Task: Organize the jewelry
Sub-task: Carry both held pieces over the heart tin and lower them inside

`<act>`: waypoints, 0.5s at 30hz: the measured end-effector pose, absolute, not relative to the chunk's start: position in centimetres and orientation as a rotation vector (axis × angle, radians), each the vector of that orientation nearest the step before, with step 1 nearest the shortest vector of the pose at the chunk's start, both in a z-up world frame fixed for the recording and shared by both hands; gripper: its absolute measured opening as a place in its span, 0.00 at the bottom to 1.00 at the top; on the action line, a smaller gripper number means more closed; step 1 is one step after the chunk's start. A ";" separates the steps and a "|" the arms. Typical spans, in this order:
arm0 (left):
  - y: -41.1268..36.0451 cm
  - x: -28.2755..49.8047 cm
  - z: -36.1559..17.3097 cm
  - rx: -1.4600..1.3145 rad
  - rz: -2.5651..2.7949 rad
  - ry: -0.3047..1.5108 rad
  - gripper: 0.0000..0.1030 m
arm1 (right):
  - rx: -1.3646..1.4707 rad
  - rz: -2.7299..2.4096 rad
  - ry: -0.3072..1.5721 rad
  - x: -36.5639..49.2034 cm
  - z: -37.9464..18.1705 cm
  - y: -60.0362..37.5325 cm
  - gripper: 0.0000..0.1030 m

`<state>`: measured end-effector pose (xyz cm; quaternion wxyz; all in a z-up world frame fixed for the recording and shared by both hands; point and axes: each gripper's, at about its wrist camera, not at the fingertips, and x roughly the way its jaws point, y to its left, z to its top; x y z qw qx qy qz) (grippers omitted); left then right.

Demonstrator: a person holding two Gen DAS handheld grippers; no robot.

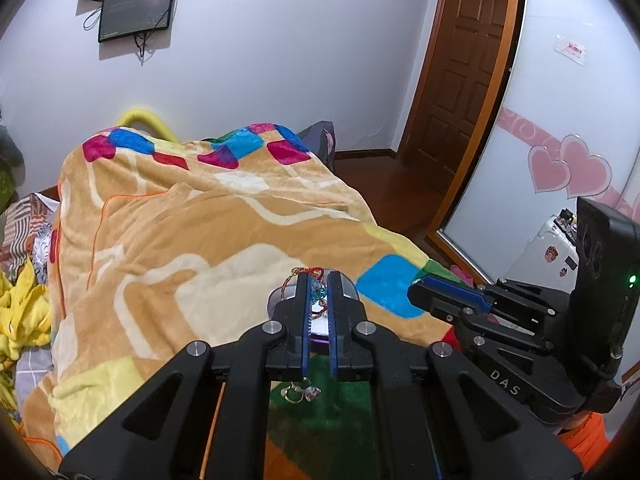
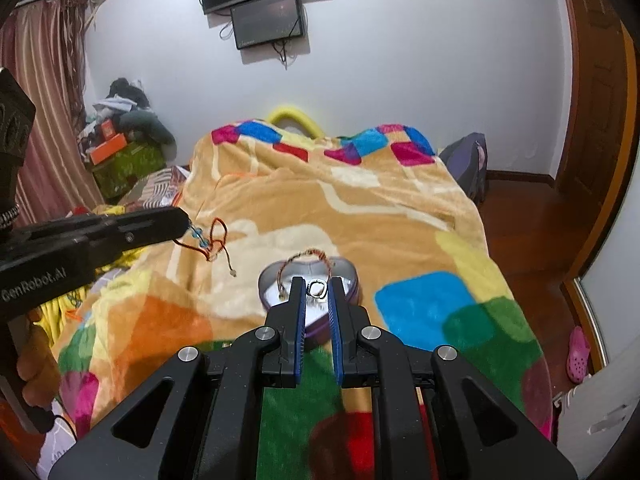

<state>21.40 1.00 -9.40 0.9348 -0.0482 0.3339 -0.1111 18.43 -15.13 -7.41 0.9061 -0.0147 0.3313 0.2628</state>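
So, partway through I'd say. The heart-shaped tin sits on the blanket near the foot edge of the bed, lid off, and it already has some stuff in it: a braided cord bracelet draped over its far rim, and what looks like a ring lying inside. So at least a couple of pieces look put away.

What's left: my left fingers are pinched on a red cord bracelet with blue beads. In the right wrist view it dangles off the left tip, up in the air, off toward the left side of the bed and clearly not over the tin yet. From the left wrist view the beads sit right in the narrow gap between the pads, so that one's clamped, no doubt. There's also a little cluster of earrings or charms lying on the blanket close to the near edge, not in the tin yet, so my guess is those go next.

My right fingers are a small way apart, holding nothing, hovering just above the tin with the ring showing through the gap. Can't tell if they touch the rim.
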 end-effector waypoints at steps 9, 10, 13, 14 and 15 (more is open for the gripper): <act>0.2 23.4 -10.6 -0.092 -0.250 0.706 0.05 | -0.032 0.538 0.672 20.6 -7.4 -14.8 0.10; 0.1 23.7 -10.8 -0.091 -0.252 0.712 0.05 | -0.030 0.540 0.678 21.0 -7.7 -14.6 0.10; -0.1 24.4 -11.7 -0.089 -0.255 0.730 0.05 | -0.034 0.538 0.696 21.6 -8.4 -14.4 0.10; -0.2 24.7 -12.0 -0.091 -0.257 0.737 0.05 | -0.037 0.538 0.706 21.8 -8.7 -14.3 0.10; -0.2 24.9 -12.3 -0.092 -0.257 0.742 0.05 | -0.039 0.538 0.713 22.0 -8.9 -14.3 0.10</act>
